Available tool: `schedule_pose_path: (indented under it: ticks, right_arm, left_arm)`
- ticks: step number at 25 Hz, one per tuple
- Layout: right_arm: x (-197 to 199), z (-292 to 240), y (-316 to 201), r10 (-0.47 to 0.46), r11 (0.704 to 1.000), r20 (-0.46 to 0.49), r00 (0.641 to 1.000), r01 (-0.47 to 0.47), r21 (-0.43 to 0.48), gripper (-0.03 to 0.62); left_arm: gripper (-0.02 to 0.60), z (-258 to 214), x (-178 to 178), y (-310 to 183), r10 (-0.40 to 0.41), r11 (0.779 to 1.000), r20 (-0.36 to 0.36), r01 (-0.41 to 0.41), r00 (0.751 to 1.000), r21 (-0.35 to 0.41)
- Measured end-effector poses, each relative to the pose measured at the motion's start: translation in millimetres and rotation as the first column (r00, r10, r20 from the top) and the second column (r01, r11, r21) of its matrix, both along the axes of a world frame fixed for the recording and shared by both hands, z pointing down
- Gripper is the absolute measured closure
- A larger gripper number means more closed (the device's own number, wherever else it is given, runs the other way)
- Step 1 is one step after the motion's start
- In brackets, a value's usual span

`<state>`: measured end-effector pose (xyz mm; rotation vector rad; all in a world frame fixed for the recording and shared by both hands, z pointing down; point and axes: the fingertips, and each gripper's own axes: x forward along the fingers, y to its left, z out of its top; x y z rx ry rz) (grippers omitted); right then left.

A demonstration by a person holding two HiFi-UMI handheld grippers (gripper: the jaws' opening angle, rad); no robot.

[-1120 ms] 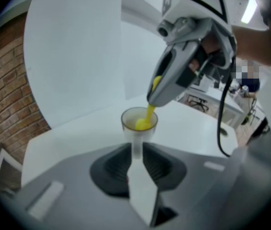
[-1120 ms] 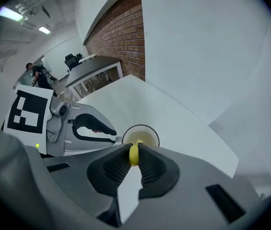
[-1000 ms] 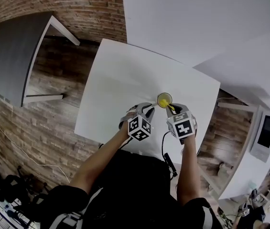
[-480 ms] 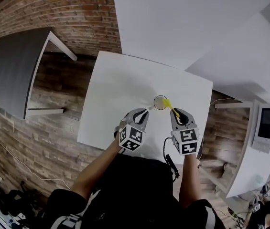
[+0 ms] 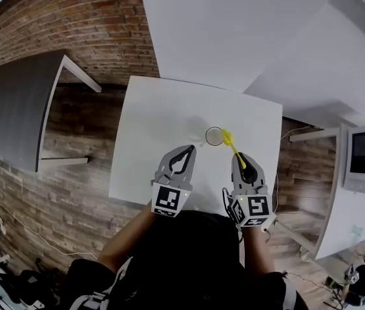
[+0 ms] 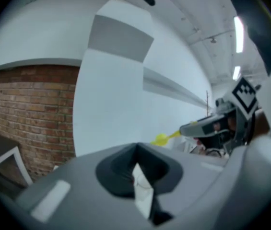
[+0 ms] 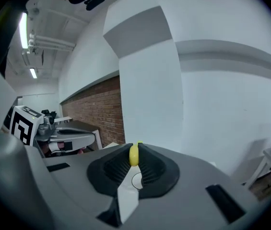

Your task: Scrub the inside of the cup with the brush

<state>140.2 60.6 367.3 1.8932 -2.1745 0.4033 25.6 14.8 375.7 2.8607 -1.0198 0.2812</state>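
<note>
A clear cup [image 5: 214, 136] stands alone on the white table [image 5: 163, 128]. My right gripper [image 5: 239, 158] is shut on the handle of a yellow brush [image 5: 230, 143], whose head hangs at the cup's right rim. In the right gripper view the yellow handle [image 7: 134, 155] sits pinched between the dark pads, with the cup's rim [image 7: 137, 180] showing below. My left gripper [image 5: 187, 150] is shut and empty, to the left of the cup and nearer me, apart from it. From the left gripper view, the brush [image 6: 161, 139] and the right gripper [image 6: 207, 128] show at right.
A dark grey table [image 5: 17, 105] stands to the left over the wooden floor. Behind it is a brick wall [image 5: 72, 18]. A white unit with a screen [image 5: 358, 154] stands at the right. The person's arms and dark clothing fill the bottom middle.
The left gripper let go of the cup, shut and drew back toward me. The right gripper pulled back too, bringing the brush head out of the cup to its right rim.
</note>
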Motion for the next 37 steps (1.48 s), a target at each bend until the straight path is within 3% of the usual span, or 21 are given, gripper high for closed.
schedule_pose_path:
  ticks: [8,37]
  right_arm:
    - [-6.5,18.7,25.0,0.072,0.997,0.069,0.995,-0.071,-0.015,0.563]
    - [3.5,11.8,28.8,0.110,0.994,0.054,0.992,-0.111,0.016,0.563]
  left_arm:
    - [0.578,13.0,-7.5,12.4,-0.021,0.999,0.004,0.021,1.000,-0.046]
    - [0.578,10.3,0.2,13.7,0.012,1.000,0.015,-0.011,1.000,-0.024]
